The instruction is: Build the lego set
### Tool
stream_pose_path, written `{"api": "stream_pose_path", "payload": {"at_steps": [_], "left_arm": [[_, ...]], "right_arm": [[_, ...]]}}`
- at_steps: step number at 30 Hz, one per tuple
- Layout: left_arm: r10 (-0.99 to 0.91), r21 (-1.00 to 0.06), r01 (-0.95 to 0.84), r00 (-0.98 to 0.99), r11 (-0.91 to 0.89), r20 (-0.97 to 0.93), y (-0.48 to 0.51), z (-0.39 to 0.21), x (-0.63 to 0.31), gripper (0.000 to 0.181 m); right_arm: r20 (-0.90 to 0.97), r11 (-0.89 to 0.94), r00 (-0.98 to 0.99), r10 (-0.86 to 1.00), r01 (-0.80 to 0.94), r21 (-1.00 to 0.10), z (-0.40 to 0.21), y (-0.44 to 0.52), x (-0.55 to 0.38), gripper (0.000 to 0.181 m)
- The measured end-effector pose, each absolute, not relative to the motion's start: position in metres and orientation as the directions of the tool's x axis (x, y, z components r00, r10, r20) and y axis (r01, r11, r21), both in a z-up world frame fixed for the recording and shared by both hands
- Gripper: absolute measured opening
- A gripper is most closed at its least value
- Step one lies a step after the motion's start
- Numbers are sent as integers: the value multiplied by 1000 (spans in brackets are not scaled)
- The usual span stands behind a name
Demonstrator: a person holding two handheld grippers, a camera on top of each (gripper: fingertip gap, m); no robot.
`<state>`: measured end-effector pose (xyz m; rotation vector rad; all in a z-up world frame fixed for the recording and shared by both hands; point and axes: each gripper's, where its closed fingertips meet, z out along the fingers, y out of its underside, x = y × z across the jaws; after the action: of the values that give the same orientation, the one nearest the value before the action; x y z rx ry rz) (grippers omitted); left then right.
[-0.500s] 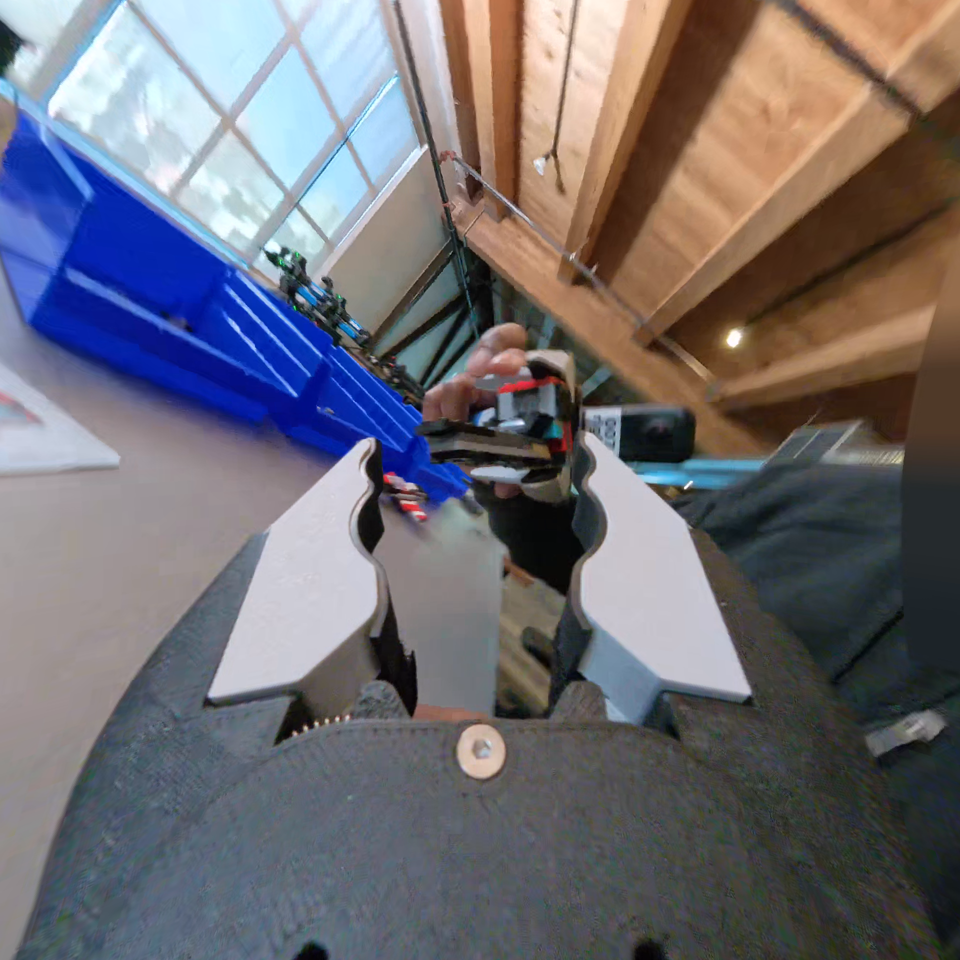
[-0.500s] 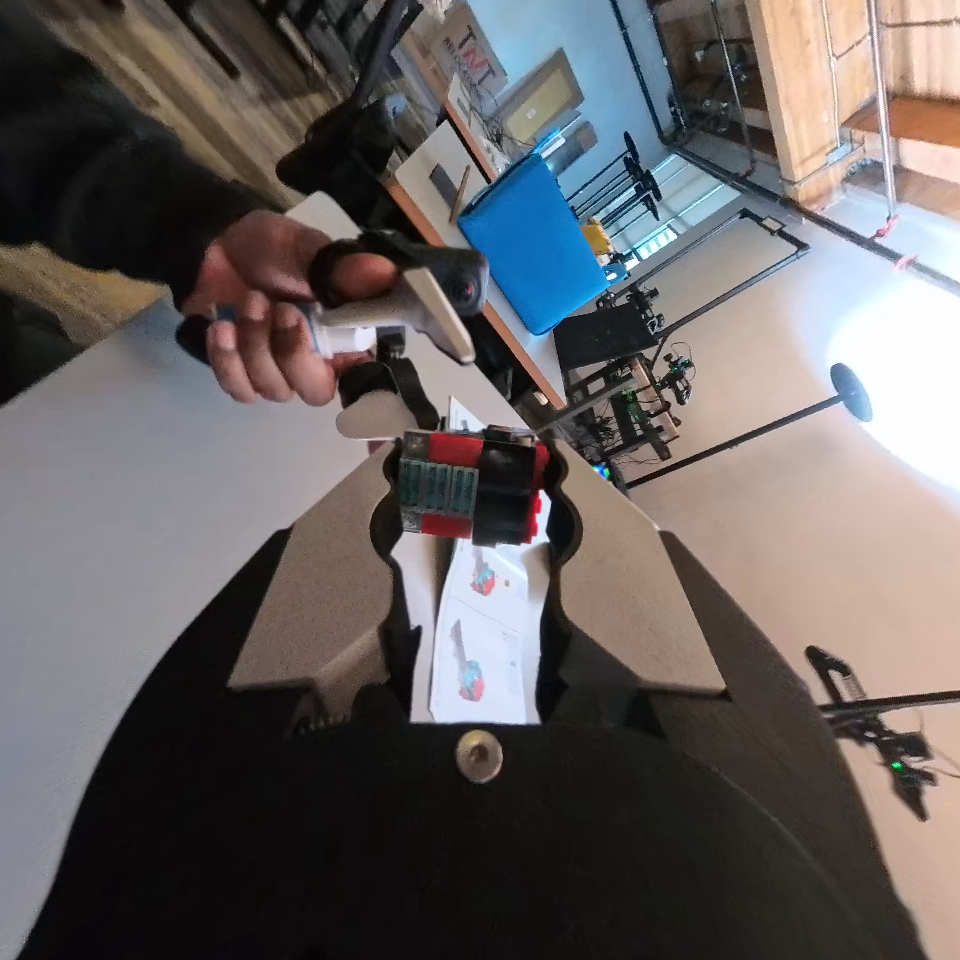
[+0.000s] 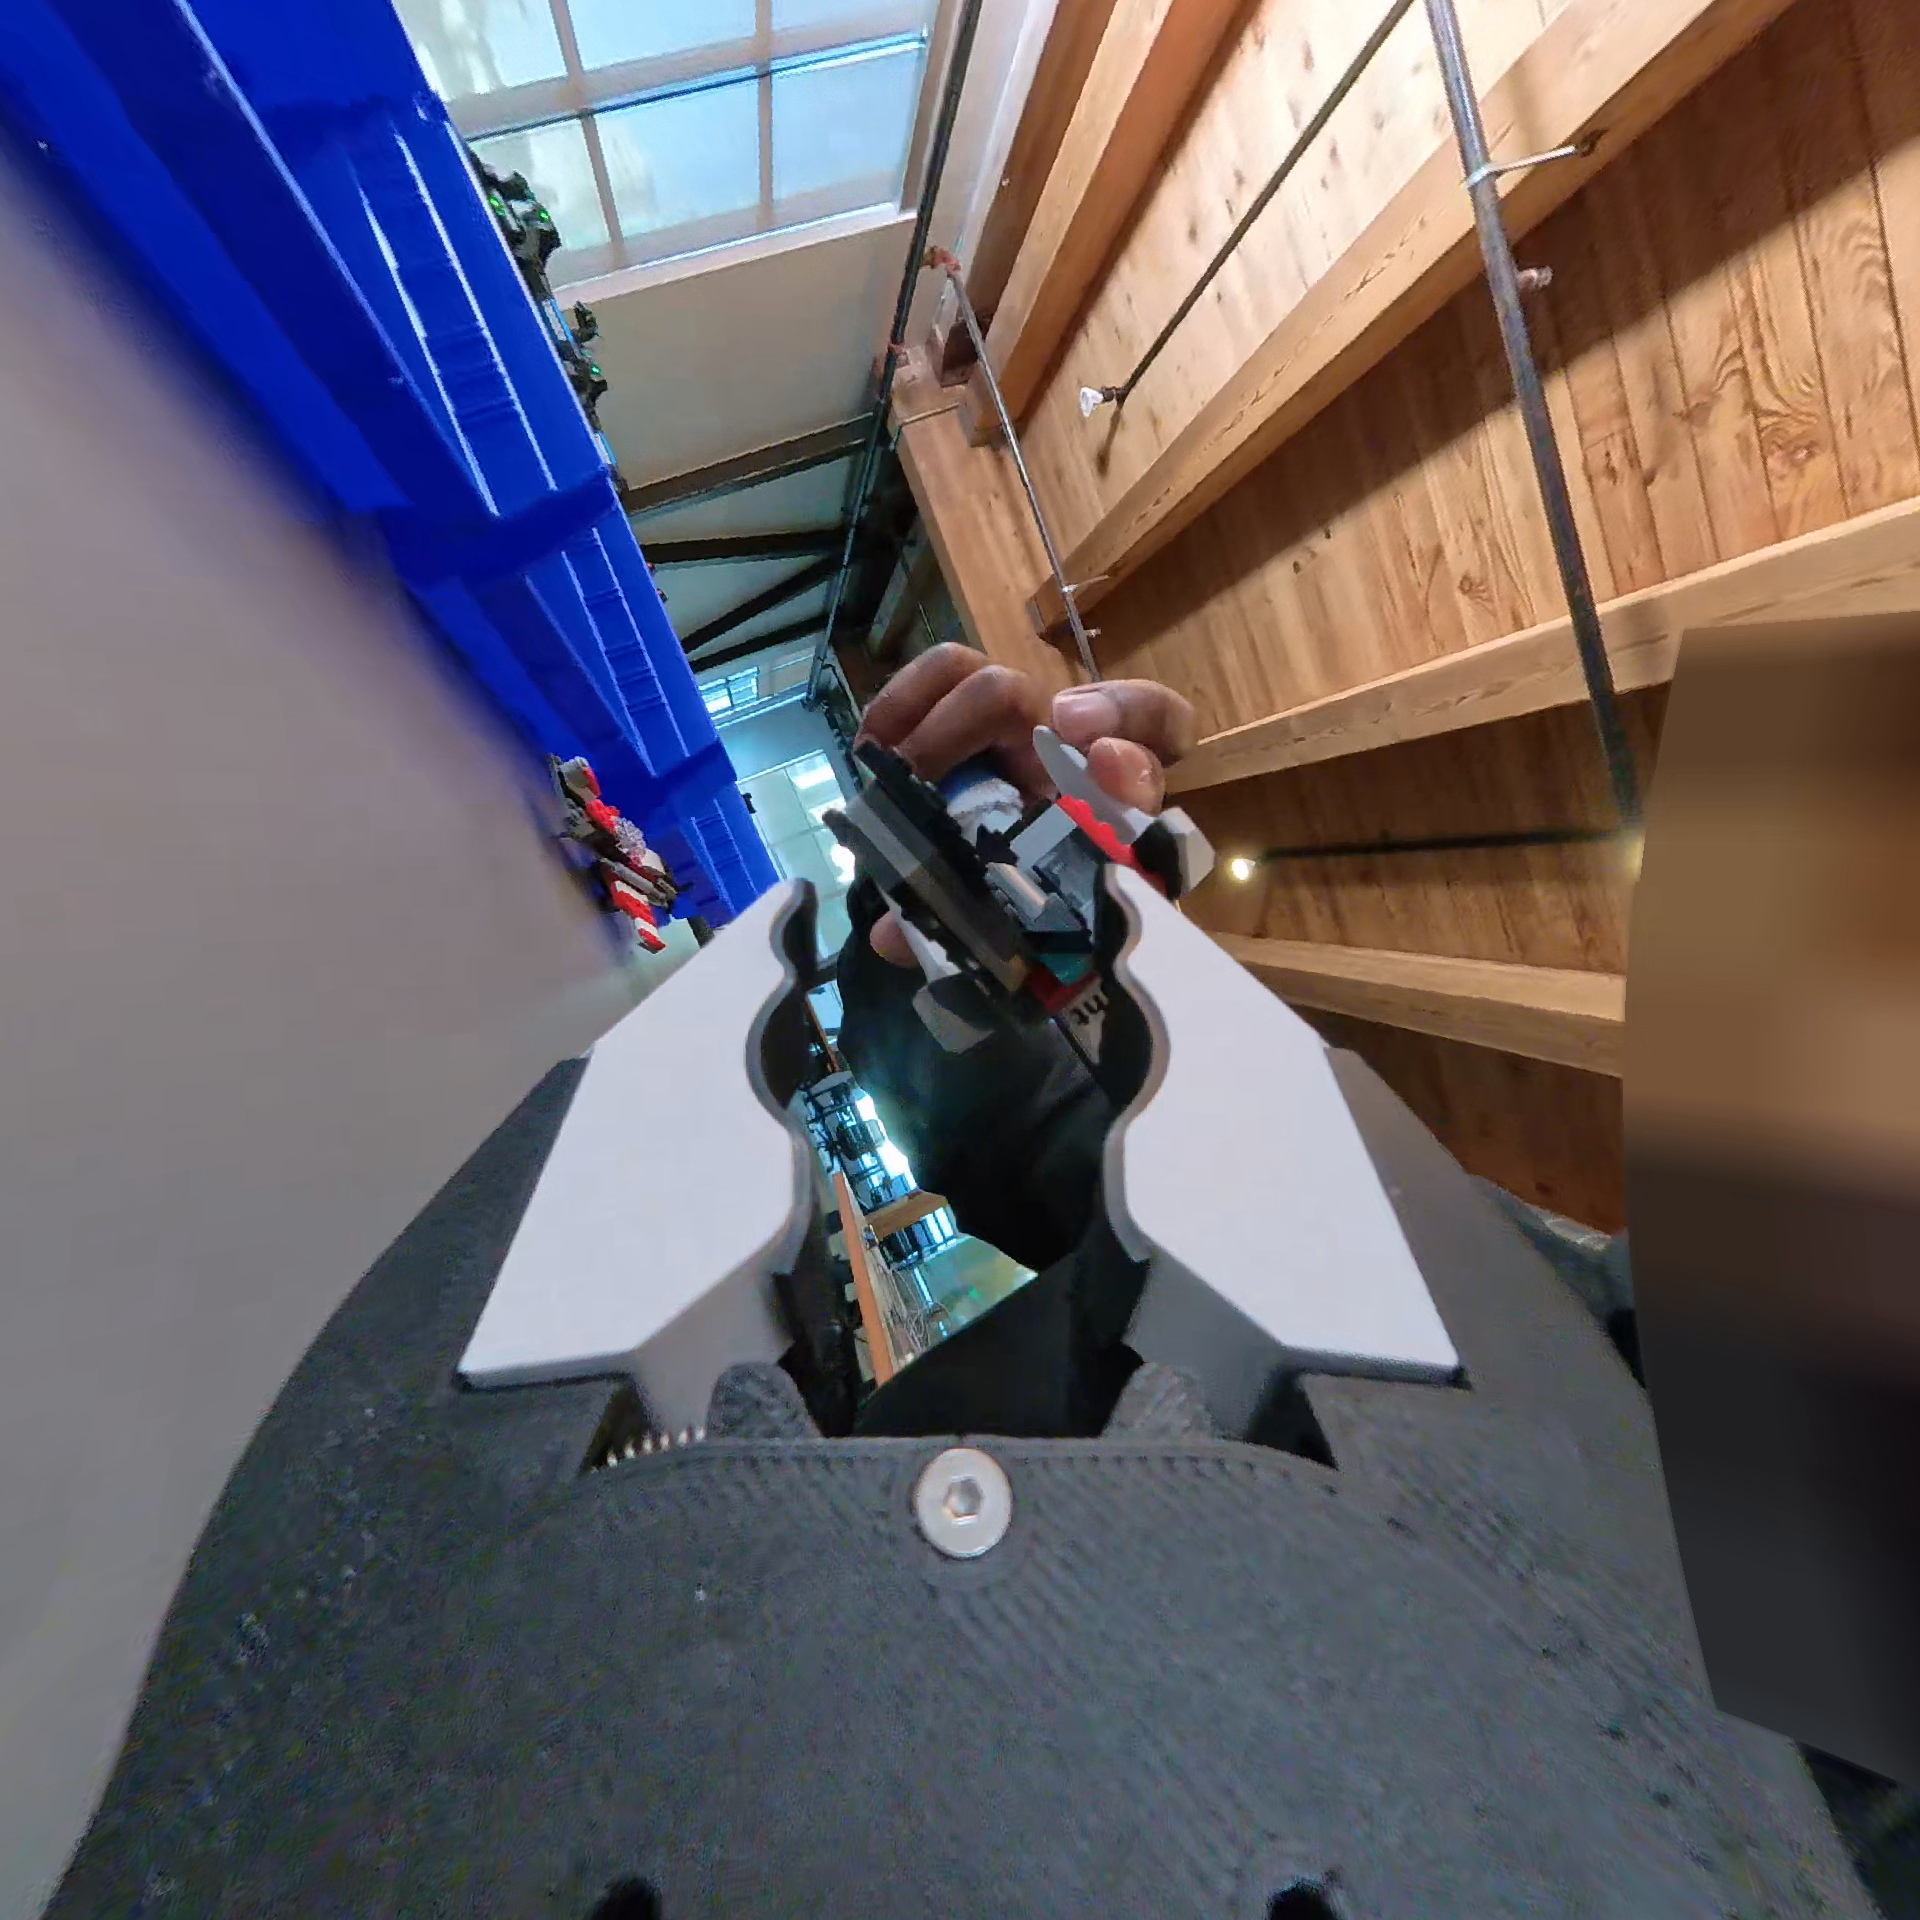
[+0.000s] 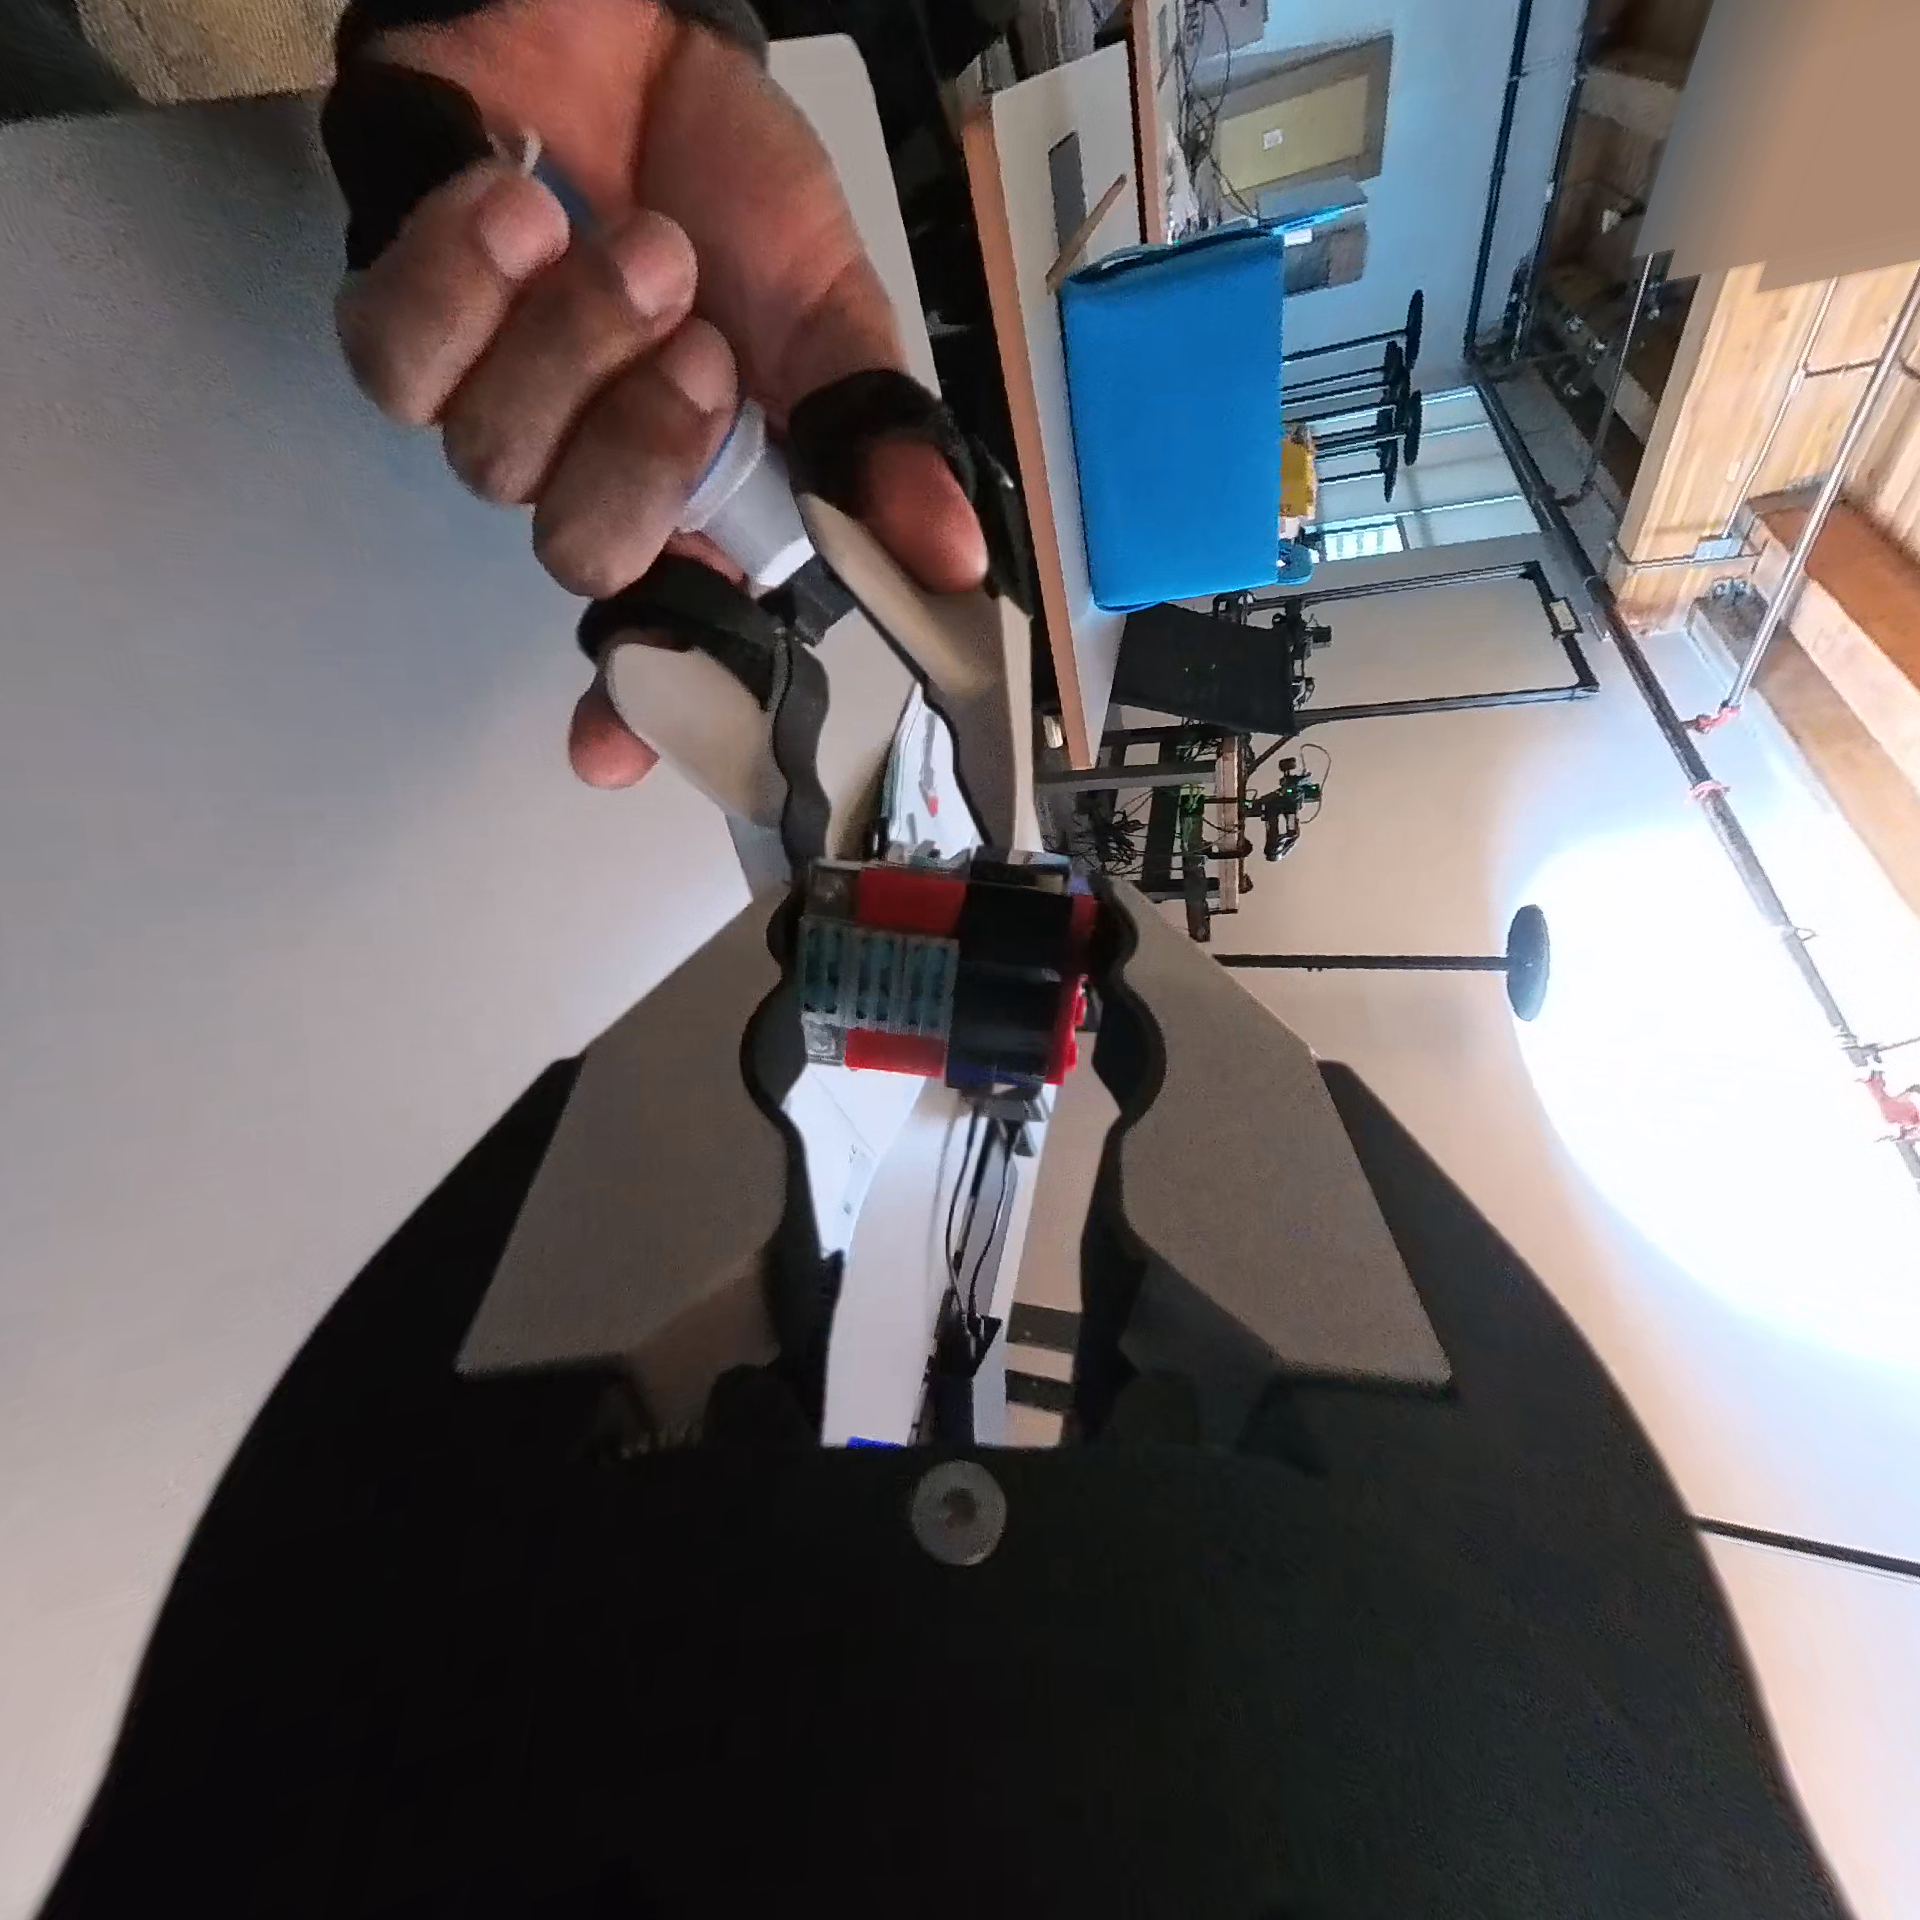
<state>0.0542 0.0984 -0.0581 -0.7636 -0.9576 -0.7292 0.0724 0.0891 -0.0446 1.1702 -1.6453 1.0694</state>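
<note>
My right gripper point(image 4: 951, 914) is shut on a small lego assembly point(image 4: 935, 977) of red, black and teal bricks and holds it in the air above the table. My left gripper point(image 3: 956, 904) is open, and its tips reach the assembly point(image 3: 1039, 894) from the far side. In the right wrist view the left gripper point(image 4: 909, 842), held by a hand point(image 4: 623, 291), comes down from above with its fingertips point(image 4: 810, 831) at the assembly's upper edge. I cannot tell whether they press on it.
Blue storage bins point(image 3: 416, 416) line the far side of the grey table point(image 3: 208, 831). A second small lego model point(image 3: 618, 868) lies beside them. An instruction booklet point(image 4: 873, 1153) lies on the table under the right gripper. A blurred patch covers the right edge of the left wrist view. Only a small space, under 4 cm, lies between the two pairs of fingers.
The two grippers have come together. The left one has swung up to the assembly held in the right gripper, and its jaws have narrowed slightly. The right gripper still holds the assembly.
</note>
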Motion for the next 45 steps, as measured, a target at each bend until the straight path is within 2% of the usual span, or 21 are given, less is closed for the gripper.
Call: {"api": "stream_pose_path", "payload": {"at_steps": [6, 11, 17, 19, 22, 25, 27, 29, 32, 35, 38, 41, 45], "left_arm": [[-188, -194, 803, 353, 564, 916, 95, -62, 50, 26], [-189, -185, 809, 341, 559, 921, 101, -64, 50, 22], [-181, -172, 778, 345, 604, 921, 98, -65, 45, 21], [-170, -185, 759, 364, 624, 916, 95, -62, 43, 19], [-76, -254, 691, 409, 677, 909, 88, -62, 37, 18], [39, -345, 590, 468, 730, 883, 77, -59, 31, 16], [70, -377, 545, 501, 749, 863, 74, -53, 30, 16], [108, -414, 523, 518, 745, 849, 75, -53, 30, 15], [205, -515, 457, 571, 725, 795, 79, -50, 31, 16], [315, -653, 360, 658, 666, 684, 86, -40, 38, 15], [410, -776, 262, 728, 574, 549, 94, -34, 48, 16], [445, -835, 201, 770, 513, 458, 98, -29, 56, 16], [414, -842, 186, 804, 506, 427, 104, -25, 63, 16]], "right_arm": [[962, 194, -96, -254, -980, -47, -50, 90, 69, 54], [966, 179, -30, -255, -984, 17, -52, 88, 71, 54], [973, 211, -7, -231, -977, 43, -54, 86, 64, 54], [980, 252, -27, -195, -967, 24, -54, 87, 56, 63], [973, 318, -183, -142, -939, -131, -55, 94, 51, 83], [890, 391, -455, -21, -823, -412, -61, 106, 46, 97], [785, 398, -615, 68, -705, -587, -68, 114, 45, 97], [607, 392, -787, 114, -526, -755, -82, 116, 50, 95], [193, 298, -972, 136, -146, -943, -91, 110, 68, 95], [-139, 169, -986, 96, 154, -974, -80, 103, 81, 89], [-332, 108, -943, 16, 332, -937, -67, 102, 88, 82], [-350, 125, -936, -23, 345, -930, -65, 100, 91, 74], [-313, 146, -948, -67, 301, -942, -63, 92, 99, 66]]}}
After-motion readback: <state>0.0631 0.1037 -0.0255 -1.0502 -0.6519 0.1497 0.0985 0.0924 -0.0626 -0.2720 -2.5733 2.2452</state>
